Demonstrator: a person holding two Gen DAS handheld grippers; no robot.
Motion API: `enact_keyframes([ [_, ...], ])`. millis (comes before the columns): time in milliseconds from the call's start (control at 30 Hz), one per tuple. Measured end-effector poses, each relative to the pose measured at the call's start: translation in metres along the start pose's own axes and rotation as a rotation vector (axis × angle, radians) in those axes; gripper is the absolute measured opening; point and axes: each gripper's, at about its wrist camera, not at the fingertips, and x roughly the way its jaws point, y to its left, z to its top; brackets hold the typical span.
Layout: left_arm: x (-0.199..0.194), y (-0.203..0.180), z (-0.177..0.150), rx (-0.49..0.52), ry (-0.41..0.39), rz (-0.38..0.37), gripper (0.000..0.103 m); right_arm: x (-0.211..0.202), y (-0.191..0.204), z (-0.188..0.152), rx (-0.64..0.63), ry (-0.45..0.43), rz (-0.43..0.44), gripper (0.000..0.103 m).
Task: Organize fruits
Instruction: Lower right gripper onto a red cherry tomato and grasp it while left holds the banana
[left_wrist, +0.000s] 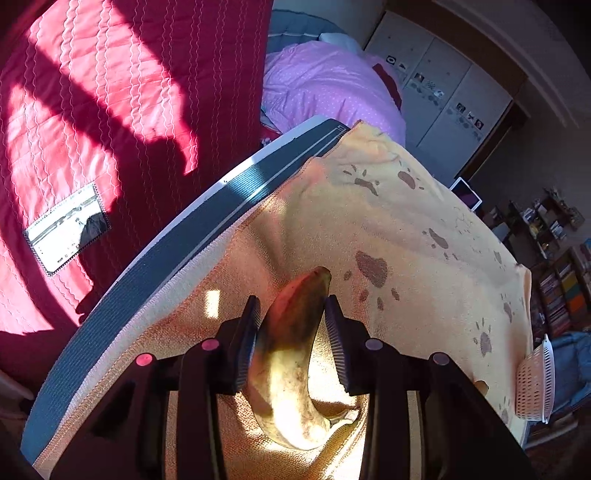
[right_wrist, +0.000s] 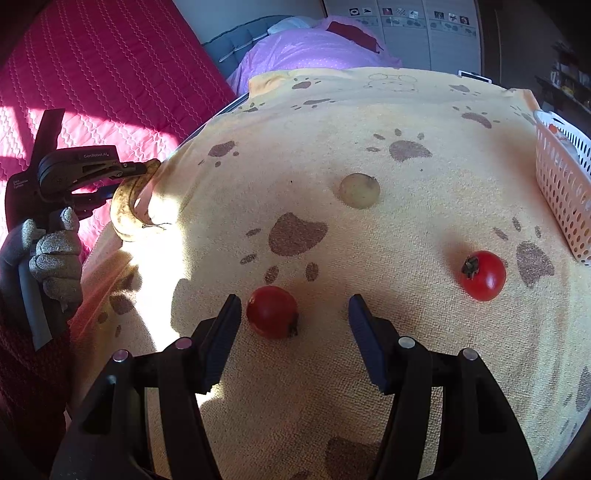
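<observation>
A spotted yellow banana (left_wrist: 288, 369) sits between the pads of my left gripper (left_wrist: 291, 314), which is shut on it over the yellow paw-print towel (left_wrist: 424, 221). The right wrist view shows that left gripper (right_wrist: 127, 171) at the towel's left edge, with the banana (right_wrist: 123, 210) curving down from it. My right gripper (right_wrist: 293, 301) stands open low over the towel. A red tomato (right_wrist: 271, 312) lies between its fingers, close to the left one and untouched. A second tomato (right_wrist: 484, 275) lies to the right, and a pale round fruit (right_wrist: 360, 191) further back.
A white perforated basket (right_wrist: 561, 173) stands at the towel's right edge, also seen as the basket (left_wrist: 535, 380). A gloved hand (right_wrist: 55, 258) holds the left gripper's handle. A red quilt (right_wrist: 92, 74) lies to the left, purple bedding (right_wrist: 306, 48) behind.
</observation>
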Motion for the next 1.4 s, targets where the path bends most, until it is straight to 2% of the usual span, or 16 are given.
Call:
enact_keyframes([
  [167, -0.012, -0.018, 0.005, 0.038, -0.038, -0.075, 0.04, -0.001, -0.001, 0.0, 0.008, -0.002, 0.004, 0.062],
  [333, -0.037, -0.038, -0.006, 0.114, -0.082, -0.149, 0.045, -0.001, -0.004, 0.0, 0.017, -0.005, 0.01, 0.062],
  [467, -0.055, -0.047, -0.023, 0.197, -0.107, -0.146, 0.048, -0.002, -0.005, 0.0, 0.021, -0.01, 0.014, 0.062],
  [567, -0.058, -0.041, -0.032, 0.217, -0.099, -0.124, 0.058, -0.003, -0.006, 0.0, 0.026, -0.017, 0.016, 0.062],
  [667, -0.056, -0.027, -0.041, 0.205, -0.084, -0.096, 0.059, -0.005, -0.006, 0.0, 0.028, -0.023, 0.016, 0.062],
  [800, -0.051, -0.015, -0.053, 0.191, -0.05, -0.1, 0.058, -0.006, -0.005, 0.0, 0.021, -0.027, 0.014, 0.062],
  [967, -0.047, -0.02, -0.072, 0.247, -0.034, -0.09, 0.051, -0.006, -0.005, 0.0, 0.023, -0.029, 0.008, 0.062],
  [1167, -0.033, -0.021, -0.077, 0.254, -0.011, -0.041, 0.027, -0.007, -0.005, -0.001, 0.02, -0.031, 0.002, 0.062],
  [1300, -0.042, -0.023, -0.078, 0.281, -0.069, -0.012, 0.013, -0.007, -0.004, -0.001, 0.016, -0.03, 0.001, 0.062],
  [1400, -0.055, -0.025, -0.075, 0.303, -0.115, -0.012, 0.012, -0.007, -0.004, -0.001, 0.011, -0.03, -0.001, 0.062],
])
